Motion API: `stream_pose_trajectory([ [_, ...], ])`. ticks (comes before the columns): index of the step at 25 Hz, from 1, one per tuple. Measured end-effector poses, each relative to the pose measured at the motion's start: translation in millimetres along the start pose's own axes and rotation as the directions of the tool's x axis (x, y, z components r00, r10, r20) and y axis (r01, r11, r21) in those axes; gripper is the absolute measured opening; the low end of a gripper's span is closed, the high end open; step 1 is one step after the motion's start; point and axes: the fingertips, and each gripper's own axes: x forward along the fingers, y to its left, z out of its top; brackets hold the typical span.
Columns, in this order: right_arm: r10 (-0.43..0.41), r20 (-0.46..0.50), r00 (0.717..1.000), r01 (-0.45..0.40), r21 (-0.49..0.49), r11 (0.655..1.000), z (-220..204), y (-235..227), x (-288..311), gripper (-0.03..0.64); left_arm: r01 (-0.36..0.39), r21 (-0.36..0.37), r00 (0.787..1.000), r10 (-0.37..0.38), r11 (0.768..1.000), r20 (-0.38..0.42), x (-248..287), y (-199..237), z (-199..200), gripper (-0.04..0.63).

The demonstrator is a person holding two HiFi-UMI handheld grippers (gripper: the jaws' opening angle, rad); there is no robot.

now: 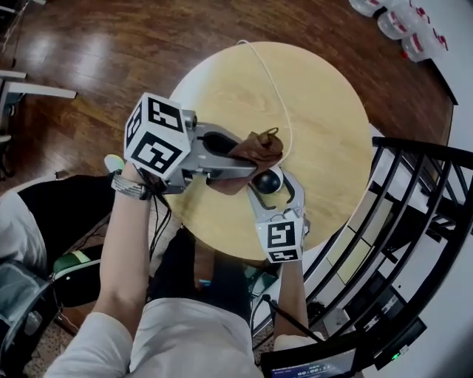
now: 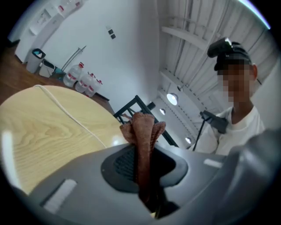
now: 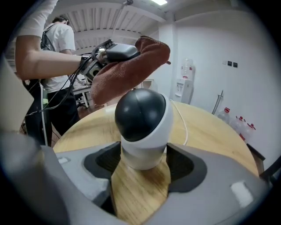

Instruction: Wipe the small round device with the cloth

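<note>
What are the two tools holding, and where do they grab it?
The left tool pinches the brown cloth by a bunched part. The right tool grips the small round device by its white base.

A round table with a pale wood-grain top stands on a dark, glossy wooden floor. A thin white cord runs across the tabletop. A black metal railing curves just beside the table. The walls are plain white. Several large water bottles stand against 1 of them, near a small bin. A water dispenser also stands by a wall, with 2 dark switch plates further along. A bright panel light shines in the ribbed ceiling.
</note>
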Motion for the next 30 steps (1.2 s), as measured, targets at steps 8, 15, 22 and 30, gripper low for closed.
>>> stream_pose_trajectory([
  [8,0.082,0.018,0.996,-0.079,-0.117,0.990,1.5,-3.1,-5.0,0.318,0.039,-0.133,0.998,-0.045,0.990,-0.048,24.3,31.1,-20.8,0.069],
  [15,0.222,-0.005,0.975,-0.218,-0.218,0.951,0.3,-1.0,-8.6,0.316,-0.016,-0.284,1.000,0.007,0.959,-0.030,25.7,64.2,-30.4,0.069],
  [22,0.393,-0.065,0.917,-0.391,-0.341,0.855,3.8,4.9,-9.8,0.316,-0.123,-0.300,0.989,0.091,0.946,-0.119,25.3,78.5,-50.3,0.067],
  [30,0.444,-0.088,0.892,-0.451,-0.259,0.854,-0.2,-1.5,-13.6,0.319,-0.288,-0.309,0.940,0.206,0.906,-0.272,30.1,91.7,-74.9,0.066],
])
